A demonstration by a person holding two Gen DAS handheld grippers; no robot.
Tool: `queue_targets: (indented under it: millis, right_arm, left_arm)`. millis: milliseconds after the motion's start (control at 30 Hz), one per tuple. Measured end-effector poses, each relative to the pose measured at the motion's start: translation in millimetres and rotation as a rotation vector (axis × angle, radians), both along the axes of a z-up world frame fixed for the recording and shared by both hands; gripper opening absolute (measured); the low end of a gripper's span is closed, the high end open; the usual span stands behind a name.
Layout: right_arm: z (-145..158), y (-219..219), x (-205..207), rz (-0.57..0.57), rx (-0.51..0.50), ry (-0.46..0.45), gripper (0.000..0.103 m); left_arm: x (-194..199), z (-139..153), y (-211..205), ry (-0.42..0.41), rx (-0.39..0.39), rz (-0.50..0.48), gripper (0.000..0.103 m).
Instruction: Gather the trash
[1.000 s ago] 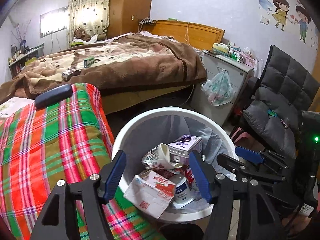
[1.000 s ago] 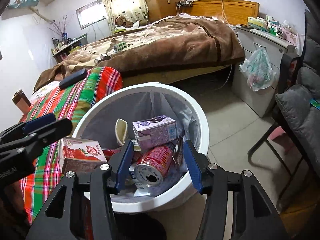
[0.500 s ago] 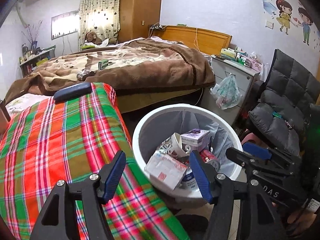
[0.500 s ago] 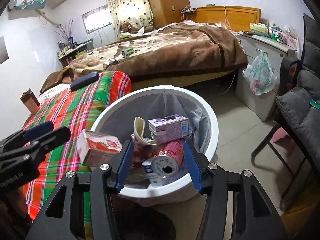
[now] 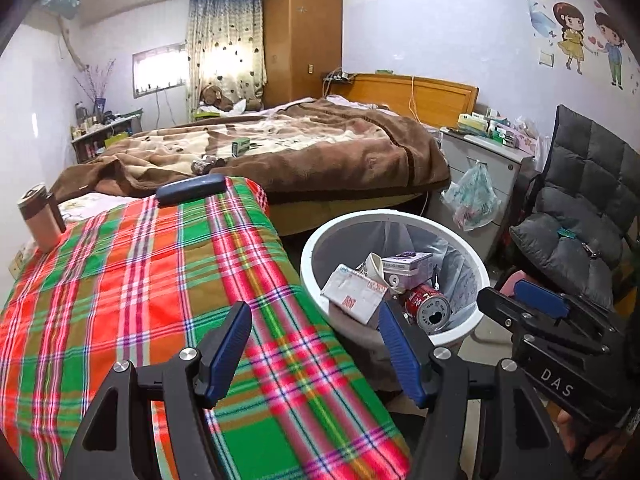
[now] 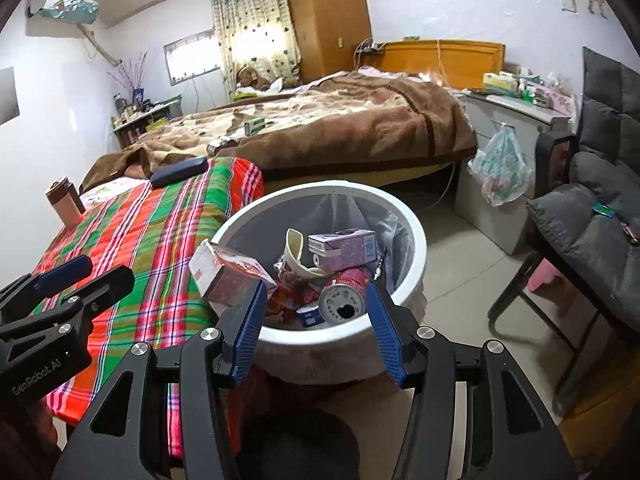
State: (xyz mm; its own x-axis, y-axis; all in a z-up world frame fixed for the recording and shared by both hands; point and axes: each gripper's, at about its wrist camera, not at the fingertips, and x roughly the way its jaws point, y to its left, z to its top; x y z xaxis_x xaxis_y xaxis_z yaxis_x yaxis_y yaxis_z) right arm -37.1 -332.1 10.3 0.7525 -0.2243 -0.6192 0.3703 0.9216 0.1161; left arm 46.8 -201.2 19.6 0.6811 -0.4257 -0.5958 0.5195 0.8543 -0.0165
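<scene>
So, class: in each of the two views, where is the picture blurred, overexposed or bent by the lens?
Left wrist view: the plaid cloth smears near the fingers, and the curtained window blows out white. Right wrist view: the same window glares, and the frame corners go dark and curved.

Readable lettering on the two grippers

"DAS" stands on the right gripper (image 5: 554, 384), lower right; "GenRobot.AI" on the left gripper (image 6: 38, 376), lower left.
</scene>
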Motion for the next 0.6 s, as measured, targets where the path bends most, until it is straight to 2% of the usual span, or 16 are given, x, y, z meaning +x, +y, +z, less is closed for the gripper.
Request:
queue_targets:
  millis: [167,600]
  right_arm:
    - [-3,12,-10,-0.004,-0.012,-0.031,0.053]
    - [-11,31,-14,0.019,-0.001,-0.031,0.053]
  left_arm:
    - [-19,-3,13,-0.012,-0.002,0.043,0.066]
    - [-40,-16,36,-0.024,0.009,0.105,0.066]
